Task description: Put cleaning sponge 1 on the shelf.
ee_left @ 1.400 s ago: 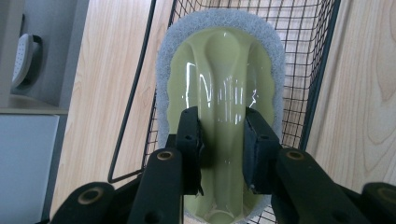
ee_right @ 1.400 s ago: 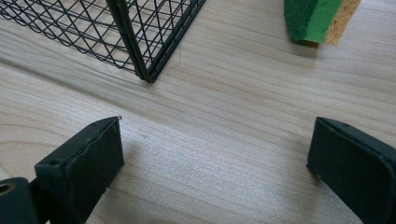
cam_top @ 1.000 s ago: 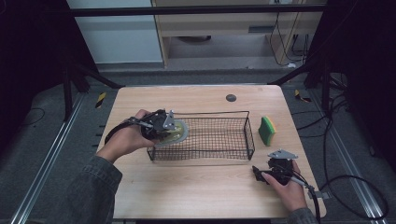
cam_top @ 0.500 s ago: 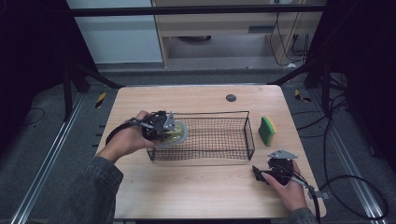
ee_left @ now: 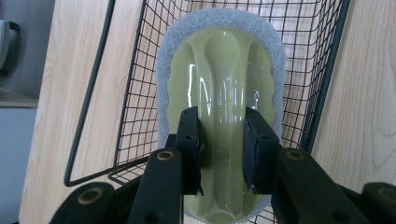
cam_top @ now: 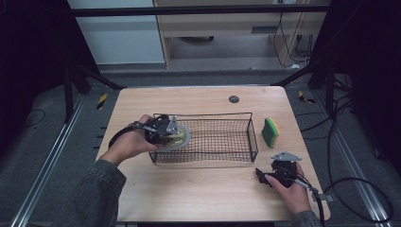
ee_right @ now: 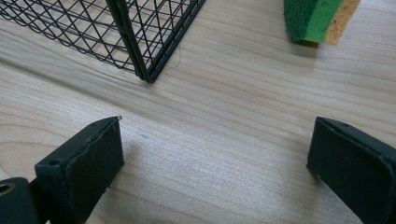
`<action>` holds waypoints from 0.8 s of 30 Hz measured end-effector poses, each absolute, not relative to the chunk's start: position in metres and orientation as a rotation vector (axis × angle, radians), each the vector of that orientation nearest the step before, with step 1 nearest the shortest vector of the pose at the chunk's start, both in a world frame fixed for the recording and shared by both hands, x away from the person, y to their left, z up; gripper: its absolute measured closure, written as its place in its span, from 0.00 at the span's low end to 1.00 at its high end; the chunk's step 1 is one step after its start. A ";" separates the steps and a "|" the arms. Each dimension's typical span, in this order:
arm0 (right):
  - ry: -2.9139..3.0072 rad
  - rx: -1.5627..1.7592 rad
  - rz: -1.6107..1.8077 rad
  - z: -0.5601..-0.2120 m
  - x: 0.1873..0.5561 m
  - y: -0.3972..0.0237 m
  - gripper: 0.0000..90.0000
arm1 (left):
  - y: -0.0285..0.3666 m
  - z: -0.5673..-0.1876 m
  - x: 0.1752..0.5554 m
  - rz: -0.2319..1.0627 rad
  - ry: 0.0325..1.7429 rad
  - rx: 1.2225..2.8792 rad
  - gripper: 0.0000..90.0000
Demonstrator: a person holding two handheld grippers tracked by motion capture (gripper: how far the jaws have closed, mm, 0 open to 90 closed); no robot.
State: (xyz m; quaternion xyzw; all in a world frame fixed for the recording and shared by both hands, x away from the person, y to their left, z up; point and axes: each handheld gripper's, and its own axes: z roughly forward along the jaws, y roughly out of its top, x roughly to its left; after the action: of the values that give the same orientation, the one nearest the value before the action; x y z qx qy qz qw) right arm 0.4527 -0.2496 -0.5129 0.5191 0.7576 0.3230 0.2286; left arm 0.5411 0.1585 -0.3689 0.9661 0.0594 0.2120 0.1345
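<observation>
Left gripper view looks straight along the left tongs [ee_left: 223,140], which are clenched on the raised central ridge of a yellow-green scrubber [ee_left: 224,93] with a grey scouring pad under it. The scrubber's long axis runs directly away from the tongs, in line with them, its rounded far end pointing into the black wire basket [ee_left: 303,70] ahead. It hangs over the basket's near end, tilted up rather than lying flat on the mesh; whether its underside touches the wire I cannot tell.

From the high view, the left tongs [cam_top: 166,130] sit at the basket's [cam_top: 250,137] left end with the scrubber [cam_top: 178,137] just beyond them, inside the rim. The move ahead, as I judge it, is a set-down: the basket floor lies below and ahead of the tongs, along the same axis as the scrubber, so lowering and letting go should do it.

The right tongs [cam_top: 265,176] rest on the bench [cam_top: 198,198], released and gaping, nothing between them, well apart from the scrubber. A green-and-yellow sponge [ee_right: 322,18] lies ahead of them to their right, the basket corner [ee_right: 144,70] ahead to their left.
</observation>
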 end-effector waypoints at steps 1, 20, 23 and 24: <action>2.086 1.430 0.889 -0.513 0.453 -0.250 0.04 | 0.158 -0.370 0.541 0.612 0.173 2.798 0.78; 2.088 1.429 0.889 -0.513 0.453 -0.250 0.04 | 0.154 -0.387 0.549 0.558 0.174 2.837 0.78; 2.090 1.431 0.890 -0.513 0.453 -0.250 0.04 | 0.154 -0.389 0.550 0.547 0.176 2.844 0.78; 2.091 1.430 0.889 -0.513 0.453 -0.250 0.04 | 0.153 -0.391 0.550 0.542 0.177 2.847 0.78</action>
State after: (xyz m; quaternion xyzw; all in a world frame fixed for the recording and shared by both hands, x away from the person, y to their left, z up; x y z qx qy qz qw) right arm 0.4530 -0.2496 -0.5126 0.5189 0.7585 0.3227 0.2265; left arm 0.5500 0.1534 -0.3911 0.9736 0.0604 0.1852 0.1190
